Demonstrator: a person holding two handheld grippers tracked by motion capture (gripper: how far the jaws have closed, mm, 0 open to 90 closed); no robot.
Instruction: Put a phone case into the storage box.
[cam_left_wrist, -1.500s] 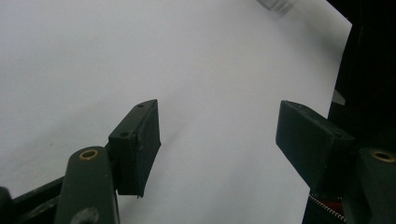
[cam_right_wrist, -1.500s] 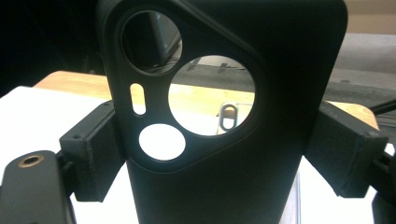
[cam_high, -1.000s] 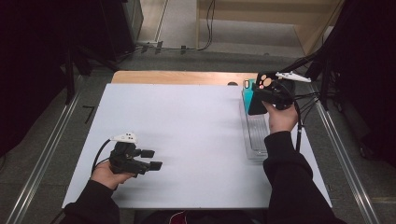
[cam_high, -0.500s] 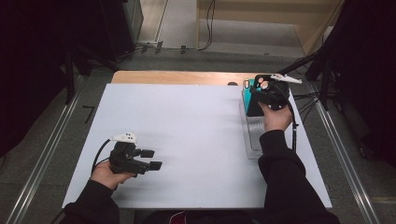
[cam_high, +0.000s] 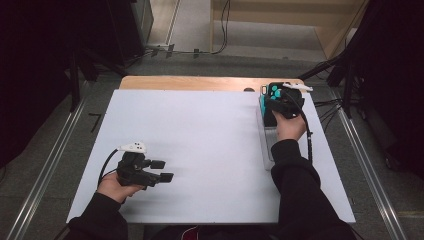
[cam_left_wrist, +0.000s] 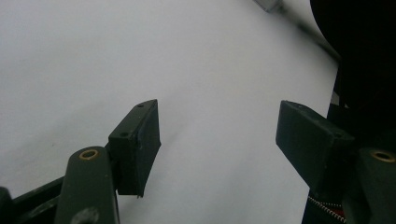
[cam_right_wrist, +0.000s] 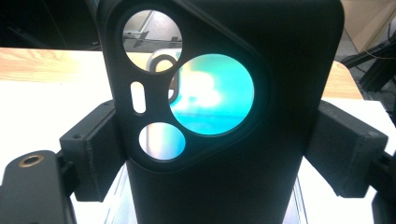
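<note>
In the right gripper view, a black phone case (cam_right_wrist: 224, 140) stands upright between the two jaws of the right tongs (cam_right_wrist: 224, 158), and both pads touch its sides, so these tongs are clenched on it. Its lower end is cut off by the bottom edge. Through the round camera holes a teal colour shows, but what lies behind them is too blurred to name.

From the high view, the right hand (cam_high: 288, 125) holds the right tongs (cam_high: 278, 102) at the far right part of the white surface (cam_high: 200, 145), above a clear tray (cam_high: 266, 150) that the forearm partly hides. A teal object (cam_high: 261, 102) sits just beside the case; its shape is hard to make out.

The left hand (cam_high: 116, 186) rests near the front left corner of the surface, and the left tongs (cam_high: 165, 170) point to the right. In the left gripper view, the left tongs (cam_left_wrist: 217, 140) are released, the jaws wide apart with only the white surface between them. A dark sleeve (cam_left_wrist: 364, 70) covers the right side of this view.
</note>
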